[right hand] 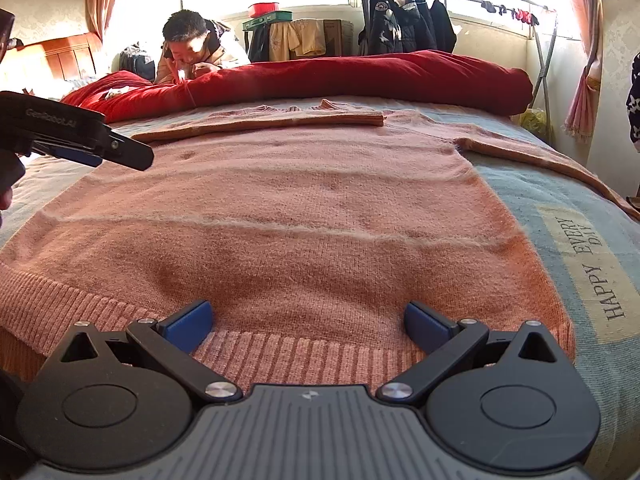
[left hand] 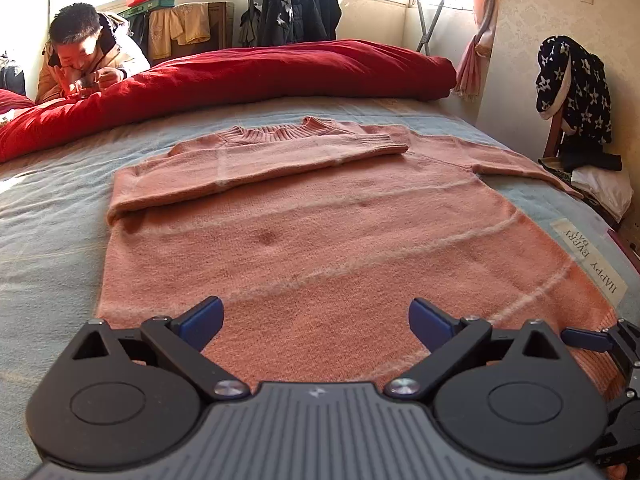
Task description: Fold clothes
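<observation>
1. A pink sweater [left hand: 320,248] lies flat on the bed [left hand: 48,232], neck at 12 o'clock, hem at 6 o'clock in both wrist views.
2. Its left sleeve [left hand: 256,164] is folded across the chest, the cuff pointing toward 2 o'clock in the left wrist view; the right sleeve [left hand: 528,168] lies spread out toward 3 o'clock, reaching the bed's edge.
3. The left hand-held gripper [left hand: 316,320] hangs over the hem end, jaws wide apart, nothing between them.
4. The right hand-held gripper [right hand: 307,320] hangs over the ribbed hem [right hand: 304,356], jaws also wide, holding nothing.
5. In the right wrist view the left hand-held gripper shows at 9 o'clock, above the sweater's left side.
6. A red quilt [left hand: 248,76] is bunched along the far side of the bed at 12 o'clock, just beyond the neck.
7. A person [left hand: 84,52] leans on the quilt at 10 o'clock in the left wrist view.
8. A label [right hand: 588,264] reading "HAPPY EVERY DAY" is on the sheet, just right of the sweater at 3 o'clock.
9. Dark jackets [right hand: 404,20] hang on a rack by the window at 1 o'clock.
</observation>
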{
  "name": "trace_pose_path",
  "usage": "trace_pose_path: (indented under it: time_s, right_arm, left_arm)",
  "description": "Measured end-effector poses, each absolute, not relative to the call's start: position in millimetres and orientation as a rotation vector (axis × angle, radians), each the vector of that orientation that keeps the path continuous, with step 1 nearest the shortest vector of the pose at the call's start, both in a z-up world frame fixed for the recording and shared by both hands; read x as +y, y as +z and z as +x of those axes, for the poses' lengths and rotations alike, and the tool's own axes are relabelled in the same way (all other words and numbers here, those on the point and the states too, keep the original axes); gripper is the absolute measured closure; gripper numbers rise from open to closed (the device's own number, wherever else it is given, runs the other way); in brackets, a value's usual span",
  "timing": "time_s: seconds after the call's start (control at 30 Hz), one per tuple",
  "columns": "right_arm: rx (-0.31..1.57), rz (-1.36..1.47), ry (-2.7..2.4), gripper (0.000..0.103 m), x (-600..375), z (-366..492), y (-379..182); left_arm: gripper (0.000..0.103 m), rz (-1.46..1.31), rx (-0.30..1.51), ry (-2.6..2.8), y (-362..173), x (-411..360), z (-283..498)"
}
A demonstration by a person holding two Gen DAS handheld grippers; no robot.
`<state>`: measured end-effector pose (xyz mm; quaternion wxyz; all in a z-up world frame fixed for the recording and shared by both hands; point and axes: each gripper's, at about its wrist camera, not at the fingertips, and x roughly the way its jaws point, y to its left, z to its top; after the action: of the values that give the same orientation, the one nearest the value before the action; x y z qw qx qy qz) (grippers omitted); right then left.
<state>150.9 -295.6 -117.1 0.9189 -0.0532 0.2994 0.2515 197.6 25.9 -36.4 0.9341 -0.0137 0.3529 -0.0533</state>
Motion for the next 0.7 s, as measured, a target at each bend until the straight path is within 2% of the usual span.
trace_pose_path:
  time_s: [0.1, 0.4, 0.7]
  right_arm:
    - [0.621, -0.114, 0.515, 0.000, -294.7, 151.4, -116.9]
    - [0.639, -0.141, 0.490, 0.000, -289.1, 153.0, -113.8]
    - [0.734, -0.087, 0.448, 0.000, -285.9, 167.1, -99.3]
  left_arm:
    - [0.004, -0.035, 0.762, -0.142, -52.9, 22.2, 208.9]
    - [0.004, 0.035, 0.716, -0.276, -62.4, 21.3, 241.3]
    - [0.002, 0.037, 0.692, -0.334, -68.6, 35.4, 232.0]
